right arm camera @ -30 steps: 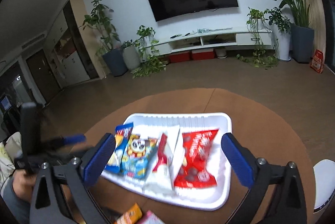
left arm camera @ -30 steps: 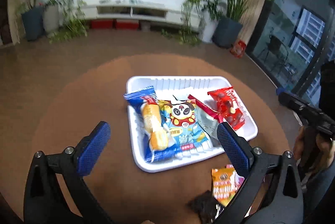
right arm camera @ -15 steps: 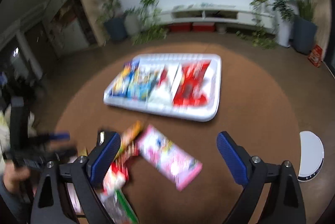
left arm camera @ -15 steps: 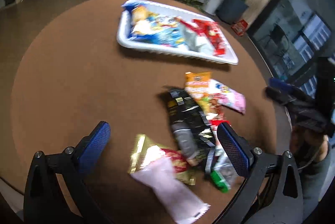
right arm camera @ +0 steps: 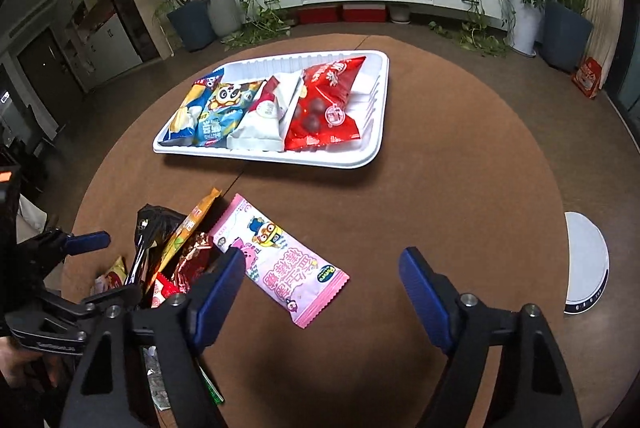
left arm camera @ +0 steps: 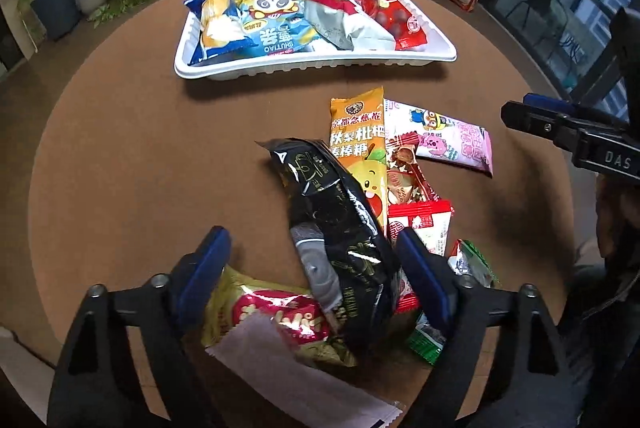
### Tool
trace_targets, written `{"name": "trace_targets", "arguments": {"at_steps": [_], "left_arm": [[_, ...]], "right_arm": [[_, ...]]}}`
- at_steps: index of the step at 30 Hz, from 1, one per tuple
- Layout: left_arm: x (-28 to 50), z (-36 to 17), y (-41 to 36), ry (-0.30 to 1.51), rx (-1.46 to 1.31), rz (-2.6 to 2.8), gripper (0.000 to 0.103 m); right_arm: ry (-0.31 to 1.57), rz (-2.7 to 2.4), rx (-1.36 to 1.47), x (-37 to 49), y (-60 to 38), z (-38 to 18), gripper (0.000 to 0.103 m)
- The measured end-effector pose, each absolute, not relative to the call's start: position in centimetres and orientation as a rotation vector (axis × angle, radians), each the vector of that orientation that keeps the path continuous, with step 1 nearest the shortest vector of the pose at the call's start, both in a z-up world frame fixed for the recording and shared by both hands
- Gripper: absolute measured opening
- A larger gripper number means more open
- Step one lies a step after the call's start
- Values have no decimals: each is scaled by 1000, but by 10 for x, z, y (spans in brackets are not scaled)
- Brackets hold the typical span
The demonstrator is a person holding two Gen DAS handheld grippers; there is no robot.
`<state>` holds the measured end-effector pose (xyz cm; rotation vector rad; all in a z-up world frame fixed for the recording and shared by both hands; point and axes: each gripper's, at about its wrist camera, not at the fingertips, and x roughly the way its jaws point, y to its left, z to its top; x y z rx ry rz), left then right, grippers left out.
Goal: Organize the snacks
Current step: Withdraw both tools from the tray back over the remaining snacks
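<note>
A white tray at the far side of the round brown table holds a blue bun packet, a panda packet, a white-silver packet and a red packet. Closer in lies a pile: black bag, orange packet, pink packet, gold packet. My left gripper hangs over the black bag, its jaws closing with the bag between them but not pressed. My right gripper straddles the pink packet's near end, its jaws closing, pads clear of it.
A red-white packet, a green packet and a pale pink packet crowd the pile's near side. A white round device sits on the floor beyond the table's right edge. Potted plants and a low TV shelf line the far wall.
Both views swung down from the tray to the loose pile near the table's front. Both grippers' jaws have narrowed, and each now hangs low over a packet.
</note>
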<state>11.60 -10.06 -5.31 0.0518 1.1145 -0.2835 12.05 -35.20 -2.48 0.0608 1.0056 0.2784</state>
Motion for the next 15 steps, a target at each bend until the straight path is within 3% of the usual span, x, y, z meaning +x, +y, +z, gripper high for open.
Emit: {"name": "trace_targets", "arguments": {"at_steps": [2, 13, 15], "left_arm": [[117, -50, -96, 1116, 35, -291, 64], [127, -58, -83, 1158, 44, -301, 64], [132, -60, -82, 1159, 48, -315, 56]], "right_arm": [[1005, 274, 70, 122, -354, -24, 78], [1032, 297, 40, 127, -342, -31, 78], [1041, 310, 22, 128, -336, -33, 74]]}}
